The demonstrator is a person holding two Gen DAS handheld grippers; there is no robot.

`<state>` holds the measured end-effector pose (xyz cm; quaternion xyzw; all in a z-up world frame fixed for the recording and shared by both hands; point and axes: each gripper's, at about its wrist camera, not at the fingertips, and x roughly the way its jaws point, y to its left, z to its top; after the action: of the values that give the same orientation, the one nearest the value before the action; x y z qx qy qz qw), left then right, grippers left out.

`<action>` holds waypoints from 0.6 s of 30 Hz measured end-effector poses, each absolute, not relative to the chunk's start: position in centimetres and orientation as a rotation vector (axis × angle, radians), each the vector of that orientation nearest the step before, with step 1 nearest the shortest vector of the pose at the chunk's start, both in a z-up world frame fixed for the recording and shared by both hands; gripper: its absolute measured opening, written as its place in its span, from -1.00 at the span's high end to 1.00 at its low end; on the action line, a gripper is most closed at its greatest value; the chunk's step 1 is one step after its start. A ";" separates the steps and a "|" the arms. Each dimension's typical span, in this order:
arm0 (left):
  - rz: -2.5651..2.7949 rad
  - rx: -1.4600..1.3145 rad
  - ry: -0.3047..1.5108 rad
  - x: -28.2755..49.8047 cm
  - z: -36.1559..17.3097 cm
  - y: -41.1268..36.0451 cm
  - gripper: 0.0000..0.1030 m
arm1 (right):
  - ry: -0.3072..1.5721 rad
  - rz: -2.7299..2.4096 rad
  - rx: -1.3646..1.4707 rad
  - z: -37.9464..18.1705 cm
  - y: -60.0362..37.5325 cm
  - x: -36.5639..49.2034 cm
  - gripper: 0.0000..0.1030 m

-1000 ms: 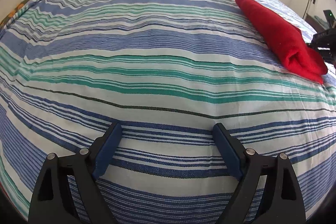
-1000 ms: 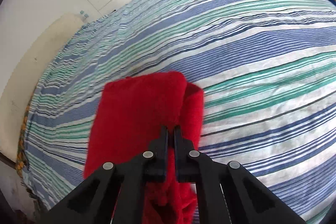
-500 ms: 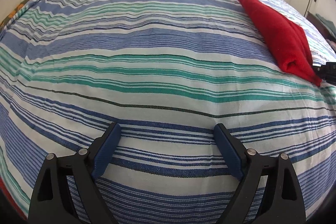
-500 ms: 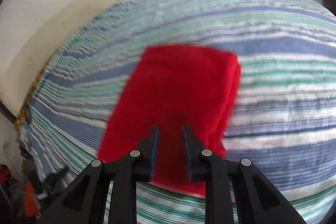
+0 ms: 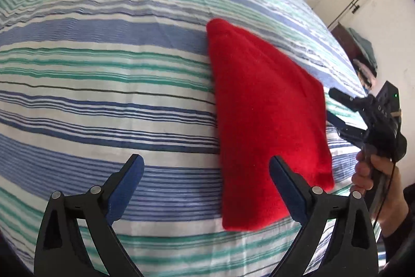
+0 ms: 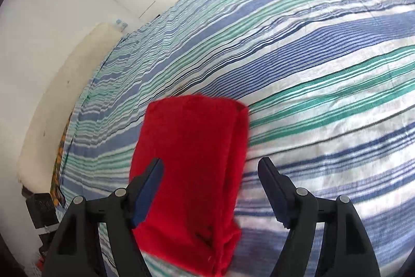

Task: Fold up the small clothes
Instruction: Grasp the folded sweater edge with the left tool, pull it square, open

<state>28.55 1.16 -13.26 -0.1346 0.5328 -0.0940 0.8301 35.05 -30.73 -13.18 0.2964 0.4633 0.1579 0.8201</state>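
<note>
A folded red fleece garment (image 5: 262, 126) lies flat on the striped bed cover (image 5: 103, 69). In the left wrist view my left gripper (image 5: 207, 178) is open and empty, low over the cover, with its right finger at the garment's near edge. My right gripper (image 5: 334, 108) shows at the right of that view, held in a hand, just beside the garment's right edge. In the right wrist view the garment (image 6: 192, 173) lies between and ahead of the open fingers of my right gripper (image 6: 211, 181), which holds nothing.
The blue, green and white striped cover (image 6: 324, 56) spans the whole bed. A cream headboard (image 6: 59, 95) and white wall stand at the left. A door and a pile of clothes (image 5: 363, 53) stand at the far right.
My right gripper has opened and let go of the red garment, which now lies flat. My left gripper has moved right, toward the garment.
</note>
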 end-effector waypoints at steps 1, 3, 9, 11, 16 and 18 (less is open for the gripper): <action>-0.209 -0.263 1.154 29.2 -14.1 0.4 -0.89 | 0.995 0.335 0.678 -14.0 -31.0 36.0 -0.45; -0.215 -0.208 1.177 29.7 -15.3 -0.9 -0.93 | 1.027 0.355 0.744 -15.6 -30.6 37.9 -0.45; -0.264 -0.190 1.216 29.5 -15.9 -3.5 0.45 | 1.093 0.403 0.535 -15.8 -25.7 40.3 0.56; -0.223 -0.118 1.173 28.9 -14.1 -4.7 0.55 | 1.061 0.388 0.435 -15.0 -24.7 40.4 0.58; -0.222 -0.118 1.070 26.8 -9.1 -4.8 0.56 | 0.903 0.403 0.317 -8.9 -24.2 38.2 0.65; -0.222 -0.122 1.034 25.5 -7.4 -4.0 0.56 | 0.858 0.431 0.289 -6.5 -24.5 37.4 0.67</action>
<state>25.55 -4.05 -7.43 -0.0583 0.4927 -0.1059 0.8617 37.41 -24.49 -6.54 0.1386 0.4114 0.2065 0.8769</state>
